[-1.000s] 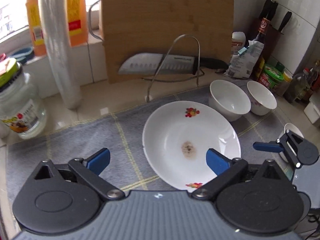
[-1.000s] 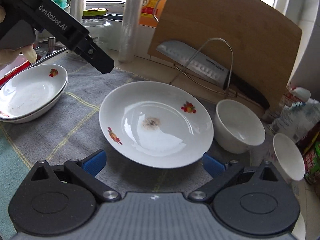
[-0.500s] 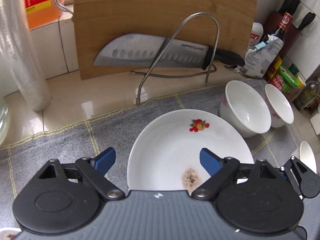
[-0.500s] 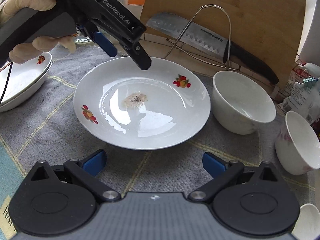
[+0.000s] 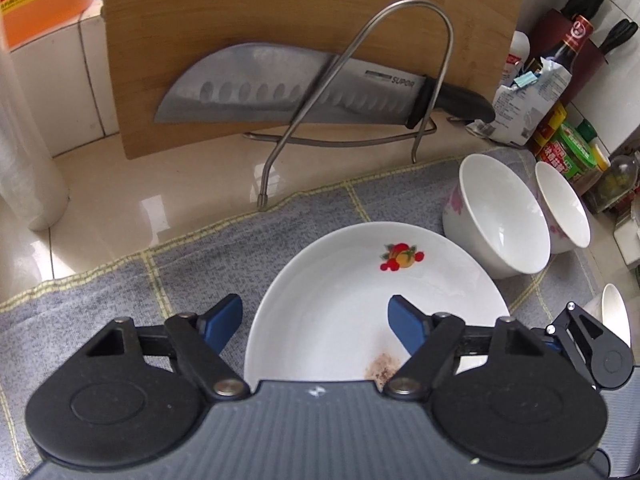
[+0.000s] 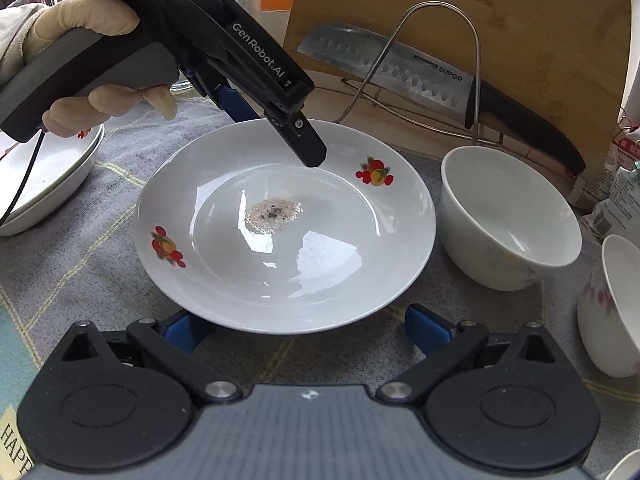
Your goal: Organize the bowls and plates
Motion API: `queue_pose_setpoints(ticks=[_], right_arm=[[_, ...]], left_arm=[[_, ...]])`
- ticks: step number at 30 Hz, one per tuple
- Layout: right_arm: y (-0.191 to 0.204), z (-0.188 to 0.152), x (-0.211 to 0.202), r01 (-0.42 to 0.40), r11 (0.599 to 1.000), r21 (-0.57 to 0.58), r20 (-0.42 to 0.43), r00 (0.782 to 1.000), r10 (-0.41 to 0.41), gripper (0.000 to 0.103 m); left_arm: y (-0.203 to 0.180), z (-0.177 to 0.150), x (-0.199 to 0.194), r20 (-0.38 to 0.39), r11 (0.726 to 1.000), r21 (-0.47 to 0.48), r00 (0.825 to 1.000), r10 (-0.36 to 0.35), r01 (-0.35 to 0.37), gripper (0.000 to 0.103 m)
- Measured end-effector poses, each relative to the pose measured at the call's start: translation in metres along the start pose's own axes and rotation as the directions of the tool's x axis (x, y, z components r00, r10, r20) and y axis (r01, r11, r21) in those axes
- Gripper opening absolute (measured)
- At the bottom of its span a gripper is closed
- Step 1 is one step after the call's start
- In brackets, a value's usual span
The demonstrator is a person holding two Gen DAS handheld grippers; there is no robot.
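A white plate (image 6: 286,226) with fruit prints and a brownish stain at its centre lies on the grey cloth (image 6: 68,240). The right gripper (image 6: 308,330) sits at the plate's near rim, jaws spread wide, its left pad under the rim. The left gripper (image 6: 276,128), held by a gloved hand (image 6: 92,60), reaches over the plate's far rim. Two bowls (image 6: 510,216) stand to the right; stacked plates (image 6: 44,176) sit at left. A knife (image 6: 436,80) rests against the cutting board (image 6: 520,20).

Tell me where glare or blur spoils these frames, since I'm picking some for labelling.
Right wrist view: window glare streaks the plate, and the bowl at the right edge is smeared. Left wrist view: glare on the counter; the knife blade looks soft.
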State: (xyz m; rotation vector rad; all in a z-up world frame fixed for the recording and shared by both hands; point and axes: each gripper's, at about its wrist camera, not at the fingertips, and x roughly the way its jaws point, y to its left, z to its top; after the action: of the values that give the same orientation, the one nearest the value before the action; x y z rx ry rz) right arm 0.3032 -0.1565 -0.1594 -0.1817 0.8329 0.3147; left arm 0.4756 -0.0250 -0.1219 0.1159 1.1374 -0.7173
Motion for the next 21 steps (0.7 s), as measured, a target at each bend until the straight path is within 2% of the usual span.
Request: queue_pose_setpoints(ticks=[7, 12, 21], right_arm=[[0.0026, 0.0012, 0.0025, -0.024, 0.999, -0.041, 0.027, 0.999, 0.025, 0.103], [0.0044, 0.0025, 0.0053, -0.038, 0.999, -0.037, 0.036, 0.999, 0.04, 0.103], [0.004, 0.0028, 0.0076, -0.045, 0.999, -0.015, 0.042, 0.998, 0.045, 0.103]], left_arm=[[-0.0028, 0.0036, 0.0049, -0.021, 1.0, 0.021, 1.0, -0.021, 0.022, 0.073], [-0.0018, 0.0064, 0.0057, -0.015, 1.0, 0.013, 1.0, -0.027, 0.027, 0.066], [0.0007, 0.0069, 0.0057, -0.001, 0.999, 0.017, 0.999, -0.038, 0.038, 0.065]])
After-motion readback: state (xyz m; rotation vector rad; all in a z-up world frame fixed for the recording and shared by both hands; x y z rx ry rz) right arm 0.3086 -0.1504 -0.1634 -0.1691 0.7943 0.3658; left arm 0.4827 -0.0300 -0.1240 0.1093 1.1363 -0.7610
